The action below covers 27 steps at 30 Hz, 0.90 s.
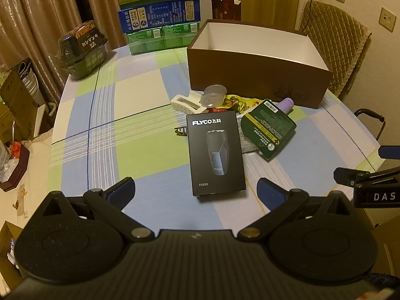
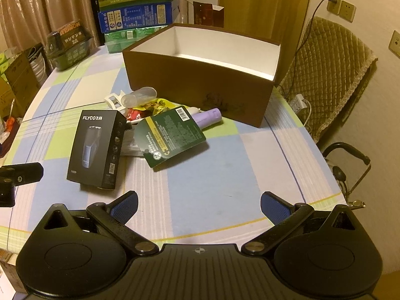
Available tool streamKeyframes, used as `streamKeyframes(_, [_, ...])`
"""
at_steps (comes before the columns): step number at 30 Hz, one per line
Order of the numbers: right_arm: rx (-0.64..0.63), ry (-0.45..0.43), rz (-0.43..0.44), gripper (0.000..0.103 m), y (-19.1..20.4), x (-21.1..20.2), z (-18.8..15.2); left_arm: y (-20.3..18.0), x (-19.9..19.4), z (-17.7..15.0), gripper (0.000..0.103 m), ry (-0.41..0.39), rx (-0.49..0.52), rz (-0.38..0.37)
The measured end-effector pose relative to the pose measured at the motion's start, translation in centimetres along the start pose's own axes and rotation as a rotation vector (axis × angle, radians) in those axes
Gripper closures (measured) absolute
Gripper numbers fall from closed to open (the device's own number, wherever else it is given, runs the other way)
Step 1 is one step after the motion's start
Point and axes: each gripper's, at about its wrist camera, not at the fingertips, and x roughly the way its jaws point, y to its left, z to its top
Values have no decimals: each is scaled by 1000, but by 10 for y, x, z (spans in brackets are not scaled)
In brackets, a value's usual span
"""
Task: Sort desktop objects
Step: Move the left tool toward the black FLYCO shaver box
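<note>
A black shaver box (image 1: 217, 153) (image 2: 98, 150) lies flat on the checked tablecloth, just beyond my left gripper (image 1: 196, 191), which is open with nothing between its fingers. Right of it lies a green card pack (image 1: 270, 127) (image 2: 170, 136), with a purple tube (image 1: 286, 105) (image 2: 208, 118), a clear cup (image 1: 213, 96) (image 2: 140, 96), a white holder (image 1: 186, 102) and snack wrappers (image 1: 237, 101) (image 2: 155, 107) behind. The open brown box (image 1: 252, 80) (image 2: 197, 87) stands past the pile, its white inside showing nothing. My right gripper (image 2: 198, 207) hovers open over bare cloth, nearer than the pile.
Stacked milk cartons (image 1: 160, 12) (image 2: 136, 12) and a dark wrapped pack (image 1: 83, 50) (image 2: 67, 47) stand at the table's far left. A padded chair (image 1: 332, 40) (image 2: 330, 75) is at the right. The table's rounded edge (image 2: 332, 195) curves close on the right.
</note>
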Motion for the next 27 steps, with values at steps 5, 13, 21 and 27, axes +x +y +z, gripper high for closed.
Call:
streamKeyframes(5, [-3,2,1,2,2,1,1,4,1,-2,1,3,-5,0])
streamKeyframes(13, [-21,0,-3,2,8,3,2,4,4,-2,1,2,-5,-5])
streamKeyframes(21, [-19,8,6,2,1,5,2,-2,9,-3,1,16,-12,-3])
streamKeyframes(27, [-35,3,40,2,-7,11,10,-5,15,1,1,22,-32,6])
